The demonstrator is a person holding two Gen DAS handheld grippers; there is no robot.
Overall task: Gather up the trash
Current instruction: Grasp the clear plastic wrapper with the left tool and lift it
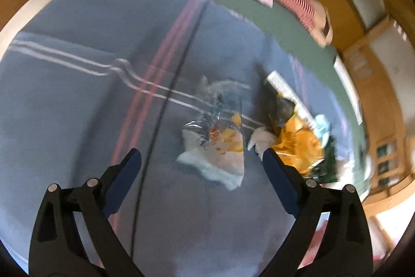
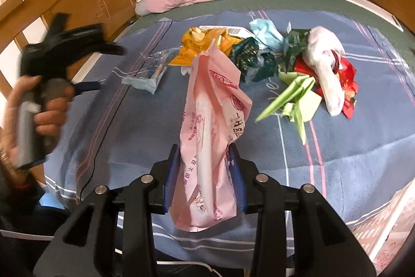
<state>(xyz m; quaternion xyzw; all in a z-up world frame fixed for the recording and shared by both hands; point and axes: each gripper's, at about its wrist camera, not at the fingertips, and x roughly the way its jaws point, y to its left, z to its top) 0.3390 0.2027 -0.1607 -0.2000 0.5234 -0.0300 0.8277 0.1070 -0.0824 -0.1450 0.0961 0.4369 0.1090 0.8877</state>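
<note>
- Gripping pink bag [image 2: 207, 126] in right gripper [image 2: 205, 173], clamped between both fingers.
- Hovering left gripper [image 1: 202, 160] wide open, clear wrapper [image 1: 218, 131] lying just ahead between fingertips.
- Likely calling for lowering and closing on it.

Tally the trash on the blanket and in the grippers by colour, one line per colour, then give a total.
Pink: 1, the pink bag clamped in the right gripper
Clear: 1, clear wrapper
Orange: 1, orange snack bag
Light blue: 1, crumpled blue paper
Dark green: 2, green wrappers
White: 1, white bag
Red: 1, red wrapper
Light green: 1, green paper
Total: 9
</note>
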